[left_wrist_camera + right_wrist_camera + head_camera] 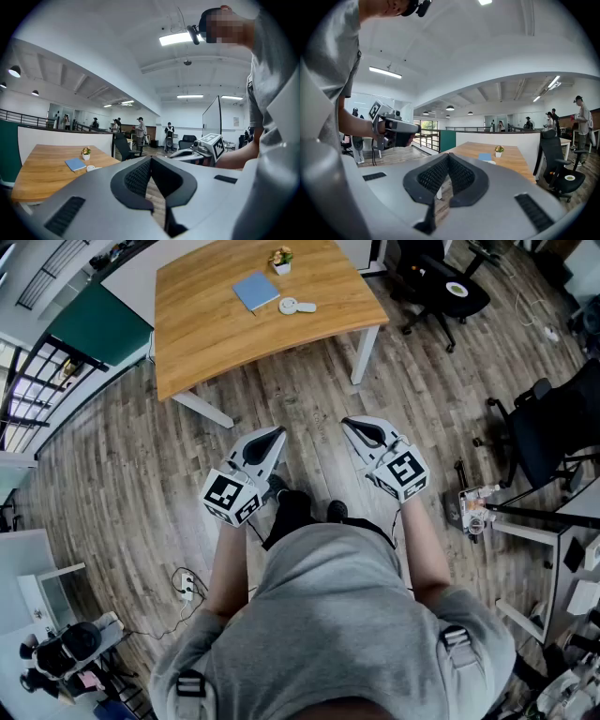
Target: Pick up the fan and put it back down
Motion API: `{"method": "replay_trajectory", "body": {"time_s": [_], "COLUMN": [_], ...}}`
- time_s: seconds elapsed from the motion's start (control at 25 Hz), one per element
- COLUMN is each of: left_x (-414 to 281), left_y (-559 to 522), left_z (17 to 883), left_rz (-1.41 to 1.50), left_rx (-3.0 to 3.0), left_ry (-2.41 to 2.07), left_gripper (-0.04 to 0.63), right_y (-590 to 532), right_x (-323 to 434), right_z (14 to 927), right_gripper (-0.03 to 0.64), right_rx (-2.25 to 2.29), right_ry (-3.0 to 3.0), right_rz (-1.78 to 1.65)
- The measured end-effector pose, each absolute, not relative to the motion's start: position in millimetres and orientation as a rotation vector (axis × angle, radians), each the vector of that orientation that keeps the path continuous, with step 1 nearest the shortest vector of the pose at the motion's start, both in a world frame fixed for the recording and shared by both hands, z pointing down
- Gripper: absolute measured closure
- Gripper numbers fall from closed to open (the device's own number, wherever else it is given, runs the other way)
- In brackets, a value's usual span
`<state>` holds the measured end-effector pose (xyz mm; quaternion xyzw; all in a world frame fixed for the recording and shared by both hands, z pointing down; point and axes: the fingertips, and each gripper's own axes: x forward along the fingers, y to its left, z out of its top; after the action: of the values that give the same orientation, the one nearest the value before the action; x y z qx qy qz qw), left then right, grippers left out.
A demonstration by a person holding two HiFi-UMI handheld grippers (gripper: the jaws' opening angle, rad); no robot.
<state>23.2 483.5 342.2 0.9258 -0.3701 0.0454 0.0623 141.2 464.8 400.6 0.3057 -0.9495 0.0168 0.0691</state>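
Observation:
The fan (297, 306) is a small white handheld one lying flat on the wooden table (206, 324), beside a blue notebook (255, 291) and a little potted plant (280, 260). I stand well back from the table on the plank floor. My left gripper (278, 434) and right gripper (349, 424) hover side by side over the floor, both pointing toward the table, both shut with nothing between the jaws. The left gripper view shows its jaws (151, 159) meeting at the tip and the fan (91, 168) far off. In the right gripper view the jaws (449, 155) also meet, the fan (490, 162) distant.
Black office chairs (441, 282) stand at the right of the table, another (548, 427) further right. A green-topped cabinet (98, 324) sits at the left. A power strip (186, 587) lies on the floor near my feet. People stand far off in the room.

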Motion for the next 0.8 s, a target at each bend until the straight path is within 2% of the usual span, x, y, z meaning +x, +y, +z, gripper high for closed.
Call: {"method": "replay_trajectory", "body": {"time_s": [0.8], "left_x": [13], "left_y": [474], "left_z": [347], "left_rz": [0.145], "left_rx": [2.789], "left_ry": [-1.142], "left_gripper": [0.577], "right_y": [456], "right_x": [132], "right_z": [408], "right_gripper": [0.612], "right_rx": [0.912], "right_ry": [-2.799], "right_rz": [0.038]}}
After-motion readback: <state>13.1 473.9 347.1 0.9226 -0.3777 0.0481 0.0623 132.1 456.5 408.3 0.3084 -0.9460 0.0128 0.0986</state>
